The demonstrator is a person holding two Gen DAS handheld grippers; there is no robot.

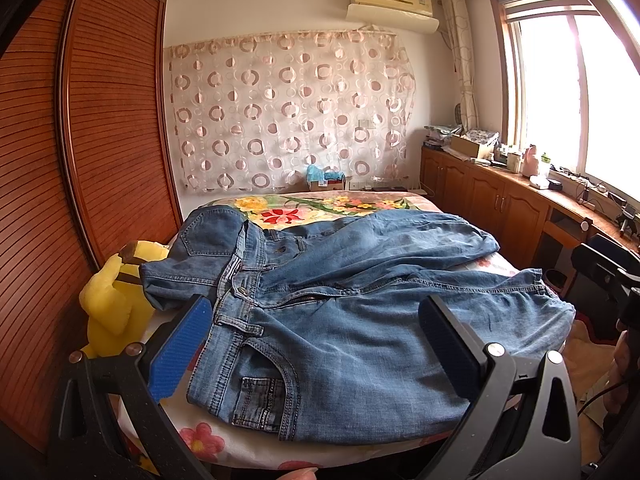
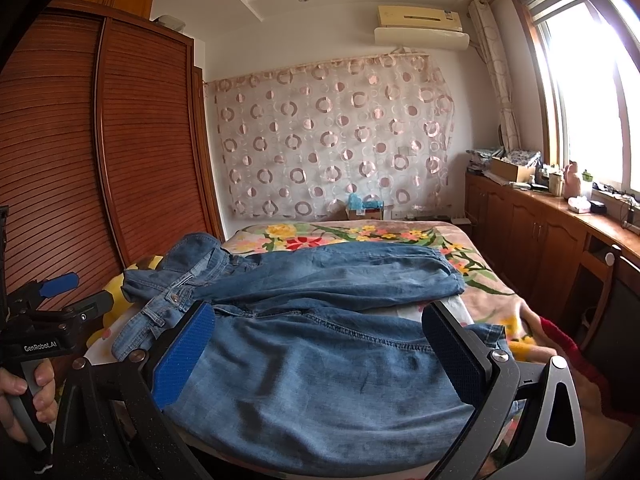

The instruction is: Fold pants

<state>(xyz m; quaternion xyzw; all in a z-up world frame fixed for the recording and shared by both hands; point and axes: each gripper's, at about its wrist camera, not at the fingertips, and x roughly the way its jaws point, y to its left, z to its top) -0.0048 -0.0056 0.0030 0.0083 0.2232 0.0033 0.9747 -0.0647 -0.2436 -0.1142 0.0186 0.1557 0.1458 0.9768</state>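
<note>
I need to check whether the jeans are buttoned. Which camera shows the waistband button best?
The left wrist view: the waistband button sits close and unobstructed, just beyond the open left gripper. The right wrist view shows it smaller and farther off to the left.

The jeans (image 1: 340, 320) are soft, faded blue denim with raised stitched seams. The left gripper (image 1: 316, 344) has matt black plastic arms, ribbed blue pads (image 1: 182, 348) and shiny metal screws. At nine o'clock, the slatted wardrobe (image 1: 100, 128) is semi-gloss wood; the yellow toy (image 1: 116, 300) is plush.
</note>
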